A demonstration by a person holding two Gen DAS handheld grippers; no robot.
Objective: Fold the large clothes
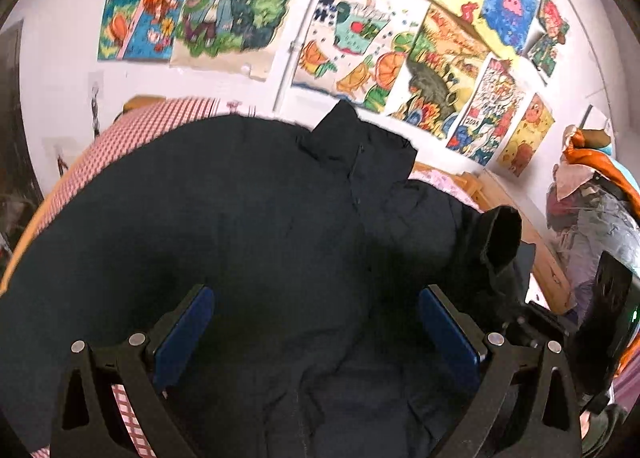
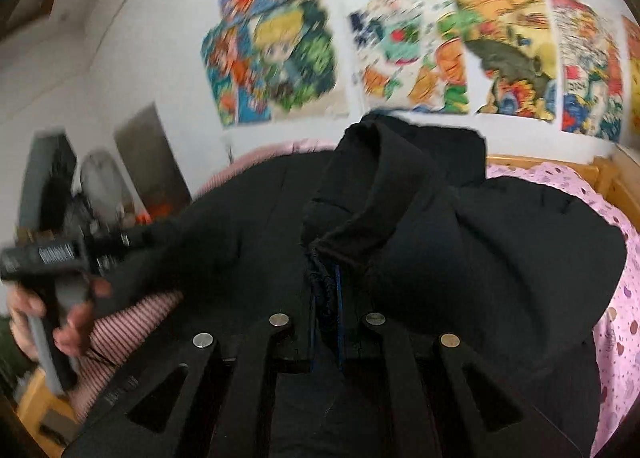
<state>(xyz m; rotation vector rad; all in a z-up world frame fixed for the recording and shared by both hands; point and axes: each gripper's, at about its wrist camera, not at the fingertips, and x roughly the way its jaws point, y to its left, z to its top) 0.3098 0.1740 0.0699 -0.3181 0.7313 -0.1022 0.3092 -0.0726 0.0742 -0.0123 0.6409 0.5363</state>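
Observation:
A large black padded jacket (image 1: 260, 225) lies spread on the bed, collar toward the wall. My left gripper (image 1: 316, 322) is open just above its lower middle, blue pads (image 1: 184, 334) wide apart, holding nothing. One sleeve (image 1: 500, 242) is lifted at the right, near the right gripper's body (image 1: 608, 318). In the right wrist view the jacket (image 2: 480, 258) fills the middle. My right gripper (image 2: 328, 298) is shut on a bunched fold of the jacket (image 2: 322, 270) below the collar. The left gripper's body (image 2: 60, 258) and the hand show at the left.
The bed has a red-checked sheet (image 1: 132, 133) at the left and a pink patterned cover (image 2: 616, 330) at the right, in a wooden frame (image 1: 536, 250). Colourful drawings (image 1: 360, 49) cover the white wall behind. A heap of clothes and bags (image 1: 588, 209) stands at the right.

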